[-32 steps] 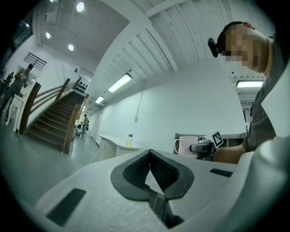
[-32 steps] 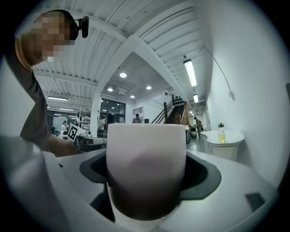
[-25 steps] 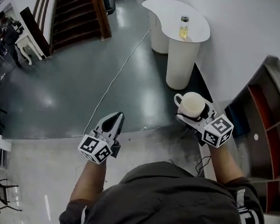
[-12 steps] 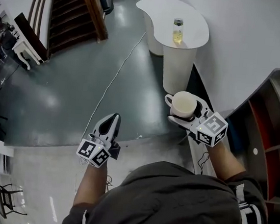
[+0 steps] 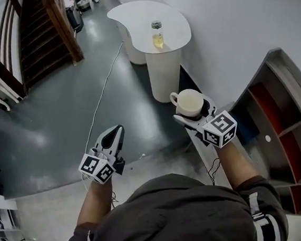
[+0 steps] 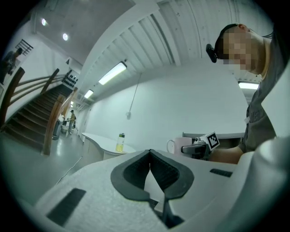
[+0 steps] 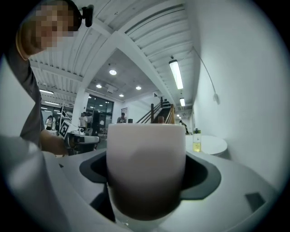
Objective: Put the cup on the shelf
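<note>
A white cup (image 5: 188,102) with a handle on its left stands upright between the jaws of my right gripper (image 5: 194,115), which is shut on it, held in the air over the dark floor. In the right gripper view the cup (image 7: 146,167) fills the middle, with a dark pad pressed on each side. The shelf (image 5: 280,98), grey with red and blue compartments, stands to the right of the cup against the wall. My left gripper (image 5: 112,139) hangs lower left, shut with nothing in it; its tips meet (image 6: 150,156). The cup (image 6: 179,146) also shows in that view.
A white curved table (image 5: 149,19) on white pedestals stands ahead by the wall, with a bottle of yellow liquid (image 5: 157,34) on it. A thin cable (image 5: 101,91) runs over the floor. A wooden staircase (image 5: 37,32) rises at the far left.
The right gripper has carried the cup a little up and left in the head view. The view has swung, so the table sits further left and more of the shelf shows. The left gripper stays shut.
</note>
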Available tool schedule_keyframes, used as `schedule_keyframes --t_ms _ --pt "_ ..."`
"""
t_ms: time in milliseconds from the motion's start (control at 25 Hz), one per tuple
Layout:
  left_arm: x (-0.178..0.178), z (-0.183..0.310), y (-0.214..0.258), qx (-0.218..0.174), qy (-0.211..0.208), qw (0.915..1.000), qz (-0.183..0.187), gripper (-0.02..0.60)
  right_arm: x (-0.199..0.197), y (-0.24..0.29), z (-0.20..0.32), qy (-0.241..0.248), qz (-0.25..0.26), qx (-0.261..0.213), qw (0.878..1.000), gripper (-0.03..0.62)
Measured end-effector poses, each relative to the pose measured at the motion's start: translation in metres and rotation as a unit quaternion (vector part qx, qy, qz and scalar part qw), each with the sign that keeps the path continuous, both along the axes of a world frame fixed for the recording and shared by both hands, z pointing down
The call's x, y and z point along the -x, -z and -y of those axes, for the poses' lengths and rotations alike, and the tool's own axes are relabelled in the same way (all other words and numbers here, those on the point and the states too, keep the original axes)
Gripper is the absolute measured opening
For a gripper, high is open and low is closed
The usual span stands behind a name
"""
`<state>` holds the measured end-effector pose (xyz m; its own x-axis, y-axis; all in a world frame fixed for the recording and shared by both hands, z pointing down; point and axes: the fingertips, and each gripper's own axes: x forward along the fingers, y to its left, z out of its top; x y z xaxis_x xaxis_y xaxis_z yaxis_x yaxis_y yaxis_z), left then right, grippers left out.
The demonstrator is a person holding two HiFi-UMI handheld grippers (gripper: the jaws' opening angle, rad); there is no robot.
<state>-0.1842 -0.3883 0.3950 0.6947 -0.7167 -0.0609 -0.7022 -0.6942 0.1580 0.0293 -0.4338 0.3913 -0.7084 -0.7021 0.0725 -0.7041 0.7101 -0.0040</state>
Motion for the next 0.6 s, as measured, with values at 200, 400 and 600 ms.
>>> schedule_keyframes --t_ms 200,400,600 --pt "-0.047 0.018 0.006 -0.008 -0.05 0.9987 0.001 0.005 -0.064 0.004 0.008 -0.072 -0.003 -0.006 0.997 0.437" --pt "-0.111 0.035 0.008 -0.018 -0.106 0.9942 0.005 0.005 -0.141 0.003 0.006 -0.148 -0.01 -0.012 0.989 0.439" --pt "-0.178 0.049 0.008 -0.02 -0.167 0.9858 0.0 0.005 -0.218 0.001 0.0 -0.226 -0.015 -0.014 0.974 0.437"
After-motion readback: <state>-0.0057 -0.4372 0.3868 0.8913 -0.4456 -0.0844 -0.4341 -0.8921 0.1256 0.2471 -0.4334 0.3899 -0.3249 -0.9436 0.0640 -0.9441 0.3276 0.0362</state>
